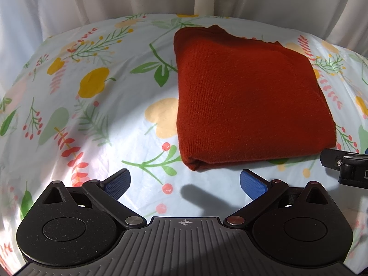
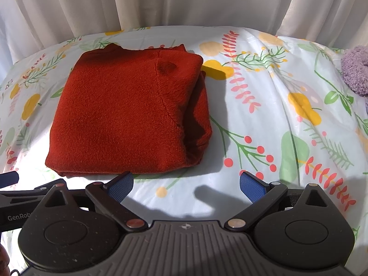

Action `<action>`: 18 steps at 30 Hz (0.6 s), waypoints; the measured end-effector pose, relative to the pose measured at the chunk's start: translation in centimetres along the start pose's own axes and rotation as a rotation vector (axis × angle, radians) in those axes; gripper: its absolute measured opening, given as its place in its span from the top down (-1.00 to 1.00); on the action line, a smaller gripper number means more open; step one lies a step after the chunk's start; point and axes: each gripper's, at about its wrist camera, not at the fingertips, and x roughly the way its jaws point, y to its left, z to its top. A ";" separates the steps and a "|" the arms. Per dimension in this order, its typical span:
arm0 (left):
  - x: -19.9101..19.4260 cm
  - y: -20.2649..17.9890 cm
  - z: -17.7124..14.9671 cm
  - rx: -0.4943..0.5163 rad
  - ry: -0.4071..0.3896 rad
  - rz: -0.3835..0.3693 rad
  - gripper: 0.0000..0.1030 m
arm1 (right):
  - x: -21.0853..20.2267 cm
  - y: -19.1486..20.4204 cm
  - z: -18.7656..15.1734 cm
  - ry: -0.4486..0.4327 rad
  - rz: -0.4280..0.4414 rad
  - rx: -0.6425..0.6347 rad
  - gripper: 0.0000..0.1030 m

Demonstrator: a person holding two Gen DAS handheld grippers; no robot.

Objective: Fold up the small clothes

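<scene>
Nearest the lens, the left gripper [image 1: 185, 182] hangs with its blue pads [image 1: 117, 185] spread wide and nothing between them, just above the floral sheet [image 1: 92, 105]. Ahead and a little to its right lies the rust-red knit sweater [image 1: 248, 101], folded into a compact square (its near fold just beyond the fingertips). Further right, the right gripper [image 2: 186, 185] also stands with both jaws apart and empty, beside the sweater's bunched right edge. At the far right edge of its view sits a fuzzy lilac garment [image 2: 355, 71], well apart from the sweater. White curtains [image 2: 184, 2] hang behind the bed.
</scene>
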 end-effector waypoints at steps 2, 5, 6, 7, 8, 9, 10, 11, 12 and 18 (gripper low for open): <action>0.0 0.0 0.0 -0.001 0.000 0.001 -1.00 | 0.0 -0.1 0.1 -0.002 0.001 0.004 -0.92; 0.0 0.0 0.0 -0.001 -0.001 -0.002 -1.00 | 0.0 -0.2 0.2 -0.003 0.001 0.006 -0.92; 0.0 -0.1 0.1 0.000 -0.003 -0.003 -1.00 | 0.0 -0.2 0.2 -0.003 0.001 0.007 -0.92; 0.0 -0.2 0.2 0.000 -0.004 -0.003 -1.00 | 0.0 -0.2 0.2 -0.005 0.002 0.009 -0.92; 0.0 -0.3 0.2 0.001 -0.004 -0.003 -1.00 | 0.0 -0.2 0.2 -0.006 0.003 0.011 -0.92; 0.1 -0.3 0.3 0.003 -0.005 -0.003 -1.00 | 0.0 -0.2 0.3 -0.006 0.004 0.011 -0.92; 0.1 -0.3 0.3 0.004 -0.006 -0.003 -1.00 | 0.0 -0.2 0.3 -0.006 0.005 0.011 -0.92; 0.1 -0.3 0.3 0.004 -0.005 -0.003 -1.00 | 0.1 -0.2 0.3 -0.007 0.004 0.011 -0.92; 0.1 -0.3 0.3 0.004 -0.005 -0.003 -1.00 | 0.1 -0.2 0.3 -0.008 0.004 0.011 -0.92; 0.2 -0.4 0.4 0.007 -0.005 -0.003 -1.00 | 0.2 -0.3 0.5 -0.008 0.005 0.010 -0.92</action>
